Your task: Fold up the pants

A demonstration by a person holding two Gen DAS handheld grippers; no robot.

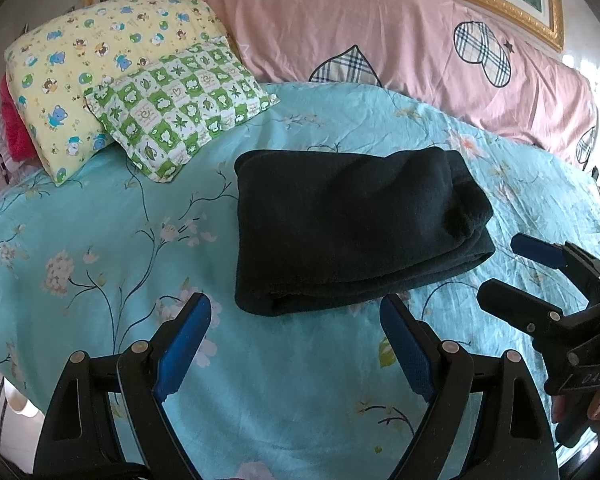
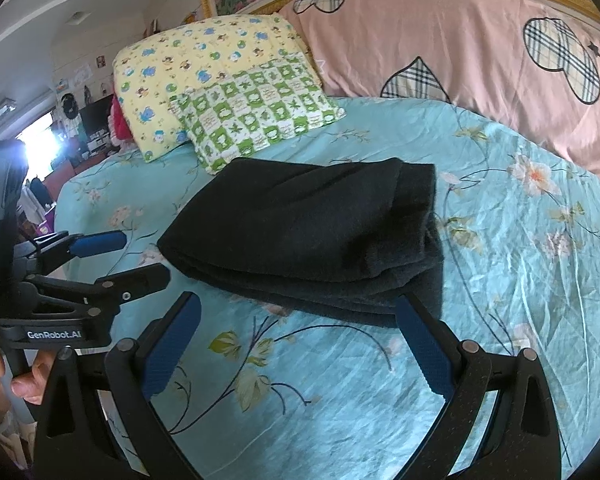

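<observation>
The dark pants [image 1: 352,224] lie folded into a thick rectangle on the turquoise flowered bedsheet [image 1: 100,240]. My left gripper [image 1: 296,312] hovers just in front of the fold's near edge, open, nothing between its blue pads. The right gripper [image 1: 508,264] shows at the right of the left wrist view, open, beside the pants' right end. In the right wrist view the pants [image 2: 312,232] sit ahead of my right gripper [image 2: 296,312], open and empty, its right fingertip close to the pants' near corner. The left gripper [image 2: 140,254] appears at the left, open, held by a hand [image 2: 24,376].
A yellow cartoon pillow [image 1: 84,68] and a green checked pillow [image 1: 180,104] lie behind the pants at the left. A pink duvet with plaid hearts [image 1: 400,48] runs along the headboard. The sheet [image 2: 520,280] spreads bare to the right of the pants. Room clutter [image 2: 72,120] at far left.
</observation>
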